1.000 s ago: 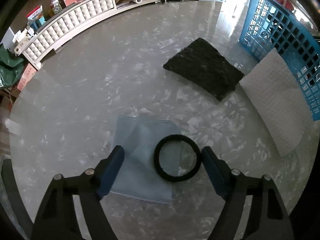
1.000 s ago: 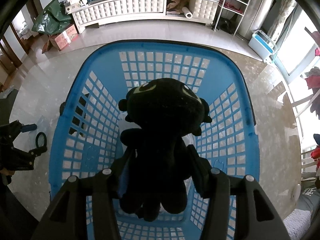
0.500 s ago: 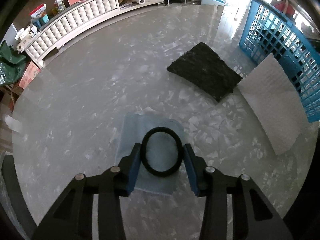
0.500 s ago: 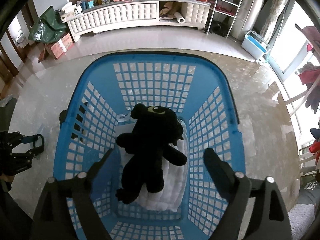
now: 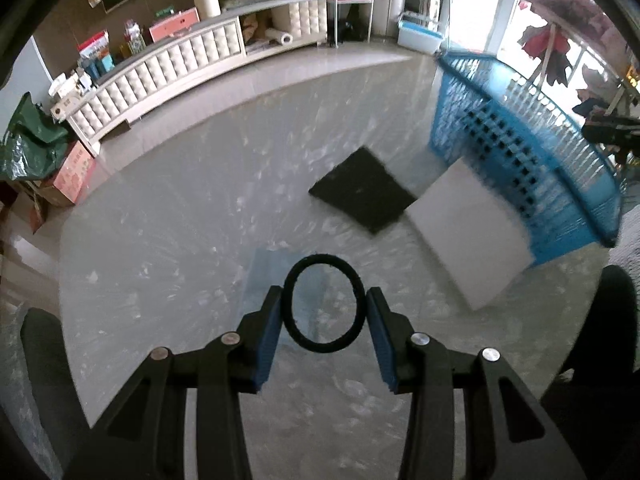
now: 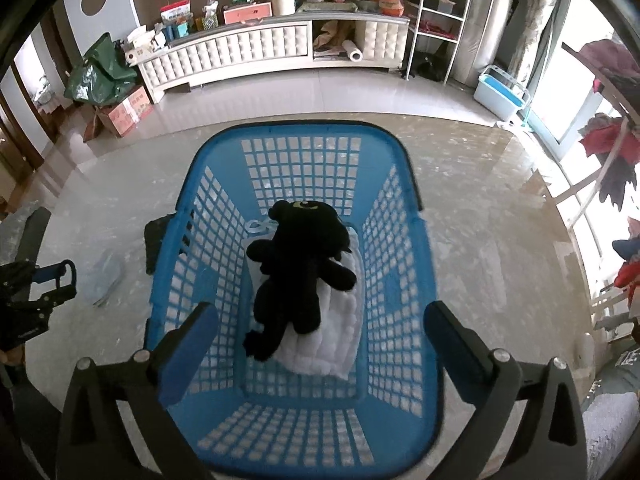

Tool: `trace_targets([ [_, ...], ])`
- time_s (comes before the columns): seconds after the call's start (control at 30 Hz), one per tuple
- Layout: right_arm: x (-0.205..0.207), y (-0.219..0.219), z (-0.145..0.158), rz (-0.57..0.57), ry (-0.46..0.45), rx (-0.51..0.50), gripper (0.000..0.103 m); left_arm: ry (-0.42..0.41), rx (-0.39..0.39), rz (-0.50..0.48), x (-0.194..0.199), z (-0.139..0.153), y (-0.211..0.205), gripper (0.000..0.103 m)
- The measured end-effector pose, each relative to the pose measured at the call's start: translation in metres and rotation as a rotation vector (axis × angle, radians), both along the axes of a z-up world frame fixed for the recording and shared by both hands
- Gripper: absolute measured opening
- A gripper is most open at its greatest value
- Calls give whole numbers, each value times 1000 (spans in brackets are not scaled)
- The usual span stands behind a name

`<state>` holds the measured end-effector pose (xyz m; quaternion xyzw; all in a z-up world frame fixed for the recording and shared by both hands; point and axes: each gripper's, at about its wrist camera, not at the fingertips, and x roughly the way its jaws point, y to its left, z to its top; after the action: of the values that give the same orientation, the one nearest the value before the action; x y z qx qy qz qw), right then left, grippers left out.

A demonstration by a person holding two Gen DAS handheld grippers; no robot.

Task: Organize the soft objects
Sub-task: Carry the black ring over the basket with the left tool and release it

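Black and matte, the elastic hair ring (image 5: 323, 303) sits pinched between the blue pads of the left gripper (image 5: 323, 320), squeezed from a circle into an upright oval and held clear of the marbled table (image 5: 168, 240). It looks near weightless and springy — it gives at the sides where the pads bite, so a light squeeze across its width seems enough, though a loop this thin could roll or pop out if the grip slackens. Below it lies a pale blue cloth (image 5: 276, 276), thin and limp, best taken by an edge or a pinched fold. Further out, a dark pad (image 5: 362, 196) with a coarse, fibrous face and a white quilted pad (image 5: 468, 236) lie flat, corner to corner; both look light but floppy, likely to droop from a one-sided hold.

The blue basket (image 6: 412, 264) is stiff plastic lattice. Inside it a black plush toy (image 6: 296, 272) lies sprawled on a white quilted pad (image 6: 340, 320) — soft, squashy, forgiving of any grip at the torso. Above it the right gripper (image 6: 320, 344) has just been opening and its jaws stand spread wide, nothing between them.

The left gripper shows at the right camera's left edge, ring in its jaws, well apart from the basket.
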<state>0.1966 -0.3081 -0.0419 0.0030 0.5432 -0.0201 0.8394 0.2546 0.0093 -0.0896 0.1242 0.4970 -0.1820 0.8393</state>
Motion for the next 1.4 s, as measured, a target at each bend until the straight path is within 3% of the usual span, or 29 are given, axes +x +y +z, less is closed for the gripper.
trace_targets([
  [0.37,-55,-5,35,-16,-62,4,103,-82,-70,-8,-53,64,-37,39],
  [0.8,-100,-2,53,23,-203,55,103,-133,-110,-66,-85,100,-102,39],
  [1.13,-109,-19,43,1,-203,71,103,-130,-98,-166,-69,98,-158,39],
  [1.4,-107,-37,32,-20,-196,94,103,-82,-66,-234,-48,73,-202,39],
])
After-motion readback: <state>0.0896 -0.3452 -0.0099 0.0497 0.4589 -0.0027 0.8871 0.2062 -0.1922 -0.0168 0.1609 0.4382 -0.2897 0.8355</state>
